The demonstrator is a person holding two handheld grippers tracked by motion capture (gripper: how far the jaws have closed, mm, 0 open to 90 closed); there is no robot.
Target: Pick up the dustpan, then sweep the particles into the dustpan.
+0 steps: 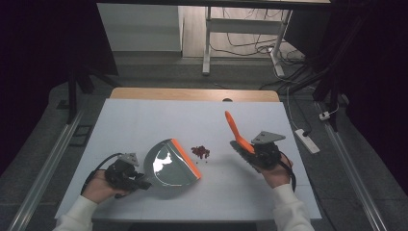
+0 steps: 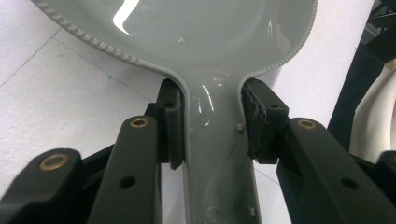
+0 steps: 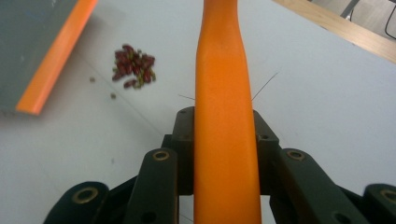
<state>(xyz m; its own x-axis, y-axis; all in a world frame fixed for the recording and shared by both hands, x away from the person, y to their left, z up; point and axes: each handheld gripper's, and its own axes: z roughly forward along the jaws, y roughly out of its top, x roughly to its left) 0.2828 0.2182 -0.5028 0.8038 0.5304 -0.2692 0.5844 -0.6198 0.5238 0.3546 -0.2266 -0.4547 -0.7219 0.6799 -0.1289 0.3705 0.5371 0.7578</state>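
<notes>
The dustpan (image 1: 171, 164) lies left of centre on the white bench (image 1: 144, 120), its long axis running from the handle at our left out to the orange lip on the right, which faces the beans (image 1: 200, 152). We see glossy grey plastic with a ribbed rim; the left gripper (image 2: 211, 126) has its jaws pinching the handle. The beans are a small dark-red heap, with a few strays just beside it. Right of them the brush (image 1: 239, 137) tilts, its smooth orange handle pointing up and away, and the right gripper (image 3: 223, 144) has its jaws clamped on that handle.
</notes>
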